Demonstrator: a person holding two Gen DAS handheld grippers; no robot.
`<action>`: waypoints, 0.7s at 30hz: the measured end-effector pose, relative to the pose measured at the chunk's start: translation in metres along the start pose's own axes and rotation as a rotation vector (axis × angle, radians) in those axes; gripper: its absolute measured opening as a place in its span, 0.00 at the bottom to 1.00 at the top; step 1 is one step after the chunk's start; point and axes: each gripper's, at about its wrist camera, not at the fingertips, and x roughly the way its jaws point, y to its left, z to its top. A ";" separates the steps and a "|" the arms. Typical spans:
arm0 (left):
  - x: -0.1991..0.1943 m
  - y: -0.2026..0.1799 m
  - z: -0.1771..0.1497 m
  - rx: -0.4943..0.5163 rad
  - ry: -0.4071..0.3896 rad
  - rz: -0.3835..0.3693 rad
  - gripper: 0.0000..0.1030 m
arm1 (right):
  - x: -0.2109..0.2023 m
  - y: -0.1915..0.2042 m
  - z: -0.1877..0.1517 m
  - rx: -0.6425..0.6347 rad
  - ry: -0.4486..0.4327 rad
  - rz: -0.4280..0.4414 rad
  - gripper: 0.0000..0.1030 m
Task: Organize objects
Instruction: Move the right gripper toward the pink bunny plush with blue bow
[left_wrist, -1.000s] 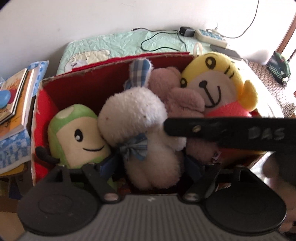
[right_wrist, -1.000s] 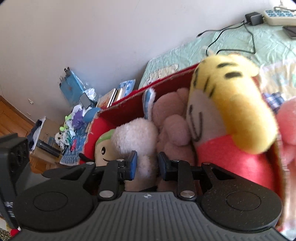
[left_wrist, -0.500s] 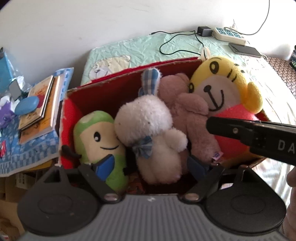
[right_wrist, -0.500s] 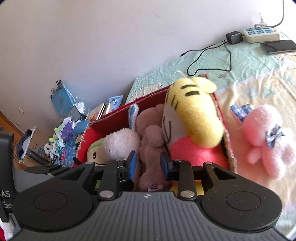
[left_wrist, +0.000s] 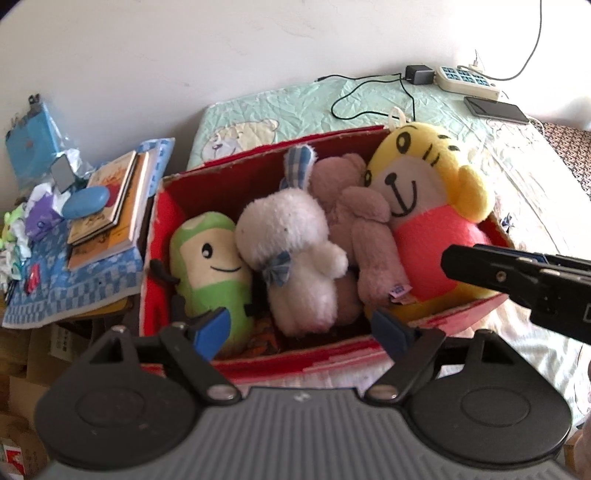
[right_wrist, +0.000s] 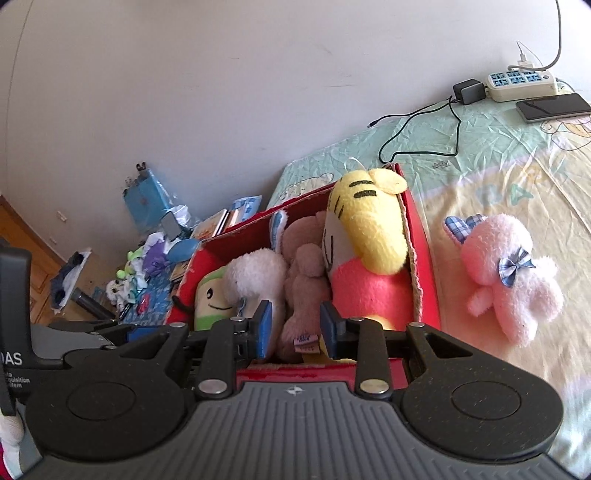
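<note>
A red cardboard box on the bed holds a green plush, a white rabbit plush, a brown bear plush and a yellow tiger plush. A pink rabbit plush lies on the bed right of the box. My left gripper is open and empty, above the box's near edge. My right gripper is partly open and empty, near the box's front; it also shows in the left wrist view.
A power strip, charger cable and phone lie at the bed's far side by the wall. Left of the box are stacked books on a blue cloth and a pile of small clutter.
Both grippers have drawn back and up from the box, so the toys look smaller. The pink rabbit on the bed has come into the right wrist view. The right jaws have widened slightly.
</note>
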 end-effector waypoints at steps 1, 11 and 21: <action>-0.002 -0.001 -0.001 -0.009 0.004 0.001 0.82 | -0.002 -0.001 0.000 -0.003 0.005 0.008 0.31; -0.024 -0.039 -0.023 -0.034 0.023 -0.003 0.84 | -0.025 -0.024 -0.009 -0.012 0.072 0.031 0.31; -0.006 -0.102 -0.029 -0.012 0.118 -0.043 0.84 | -0.040 -0.062 -0.016 0.016 0.142 -0.047 0.31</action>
